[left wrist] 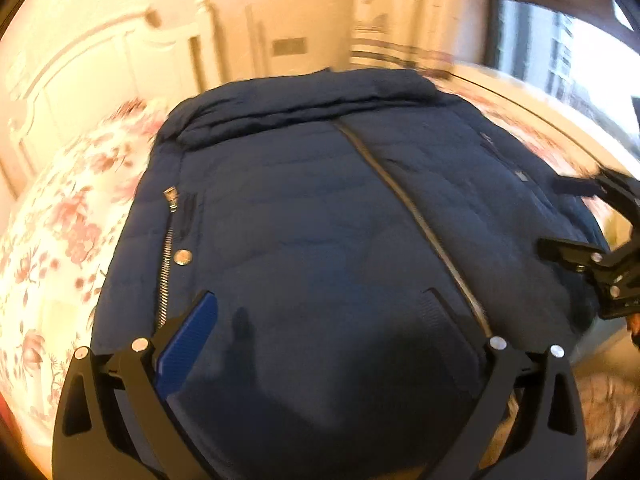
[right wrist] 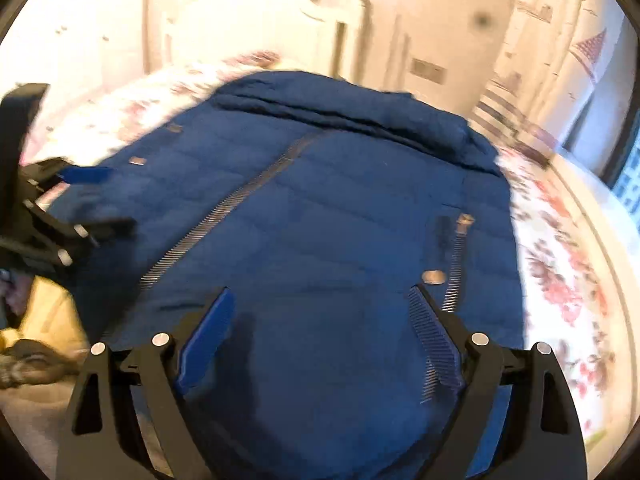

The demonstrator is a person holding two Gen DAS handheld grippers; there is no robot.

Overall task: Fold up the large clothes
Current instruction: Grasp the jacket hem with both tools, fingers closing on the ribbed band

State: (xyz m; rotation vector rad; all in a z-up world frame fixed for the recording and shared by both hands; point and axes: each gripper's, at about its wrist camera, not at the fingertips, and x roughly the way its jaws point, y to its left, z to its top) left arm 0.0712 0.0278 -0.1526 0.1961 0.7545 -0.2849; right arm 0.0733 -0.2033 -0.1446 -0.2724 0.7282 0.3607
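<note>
A navy blue padded jacket [left wrist: 312,208] lies flat on the bed, front up, main zipper [left wrist: 416,216] closed, collar at the far end. It fills the right wrist view [right wrist: 320,220] too. My left gripper [left wrist: 320,312] is open, jaws wide apart, above the jacket's near hem and holding nothing. My right gripper [right wrist: 320,312] is open too, above the near hem beside a pocket zipper [right wrist: 456,264]. Each gripper shows in the other's view, the right one [left wrist: 560,216] at the jacket's right edge, the left one [right wrist: 100,200] at its left edge.
The bed has a floral sheet [left wrist: 52,248] and a white headboard [left wrist: 92,64] beyond the collar. A wall stands behind, a curtain [left wrist: 404,12] and window [left wrist: 560,40] at the right. Other cloth [right wrist: 36,360] lies at the bed's near left.
</note>
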